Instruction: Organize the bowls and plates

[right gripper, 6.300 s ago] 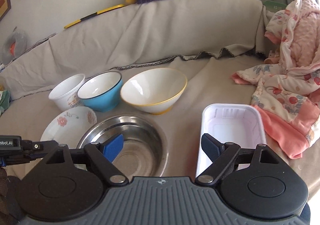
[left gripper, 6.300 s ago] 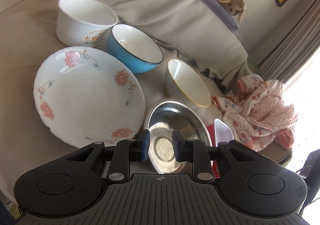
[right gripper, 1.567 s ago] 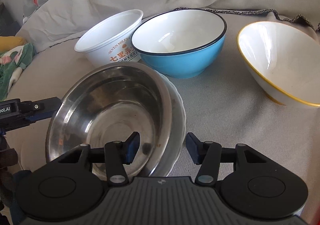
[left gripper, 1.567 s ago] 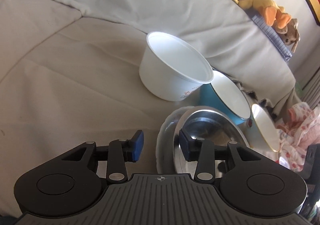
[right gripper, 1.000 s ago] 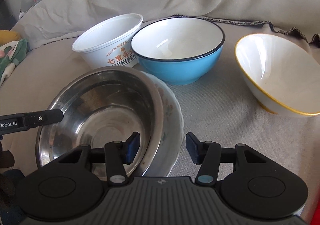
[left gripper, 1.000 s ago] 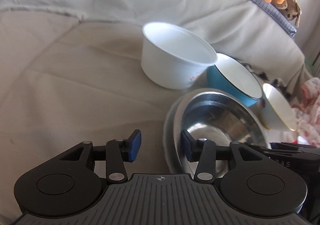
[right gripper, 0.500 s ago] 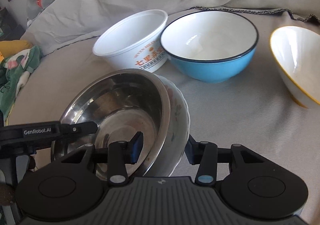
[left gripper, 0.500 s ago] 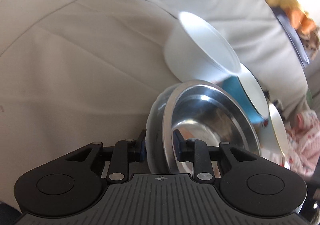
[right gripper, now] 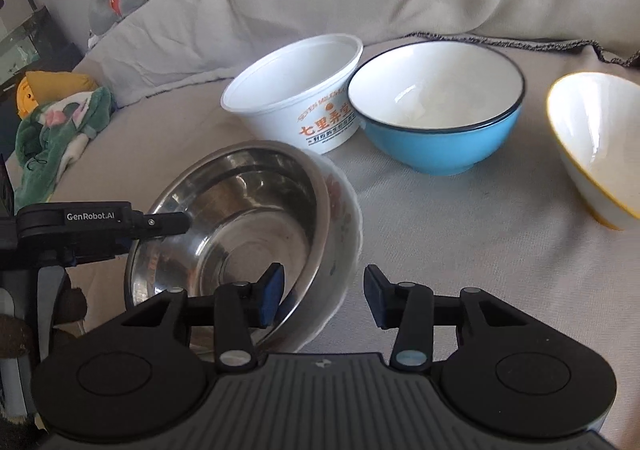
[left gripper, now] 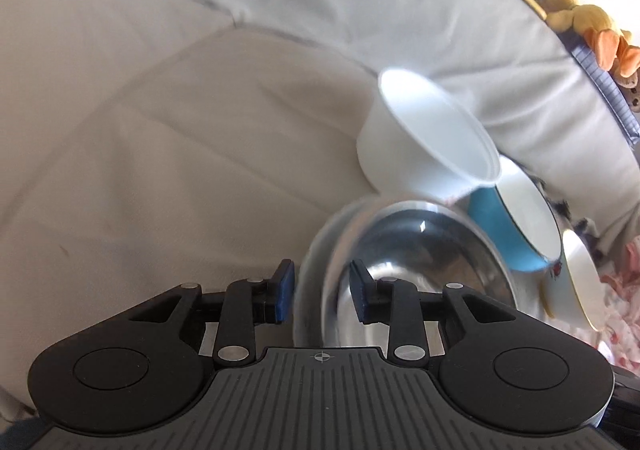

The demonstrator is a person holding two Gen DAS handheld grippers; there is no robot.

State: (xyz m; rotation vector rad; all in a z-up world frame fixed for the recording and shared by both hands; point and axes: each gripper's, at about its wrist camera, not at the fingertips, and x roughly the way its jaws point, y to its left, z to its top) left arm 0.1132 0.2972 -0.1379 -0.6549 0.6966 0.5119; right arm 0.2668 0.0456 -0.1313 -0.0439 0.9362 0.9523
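Steel bowl nested in floral plate, the pair tilted on the cloth-covered sofa, at 7 o'clock of the white printed tub; blue bowl touching the tub at its 3 o'clock; yellow-rimmed bowl further right, apart. Left tongs partly open, having just widened, straddling both rims, pads clear; right tongs partly open astride the opposite rims, grip not discernible.

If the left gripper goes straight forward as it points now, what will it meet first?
Probably the rims of the steel bowl and the floral plate under it, already between the left gripper jaws. Beyond them stands the white tub.
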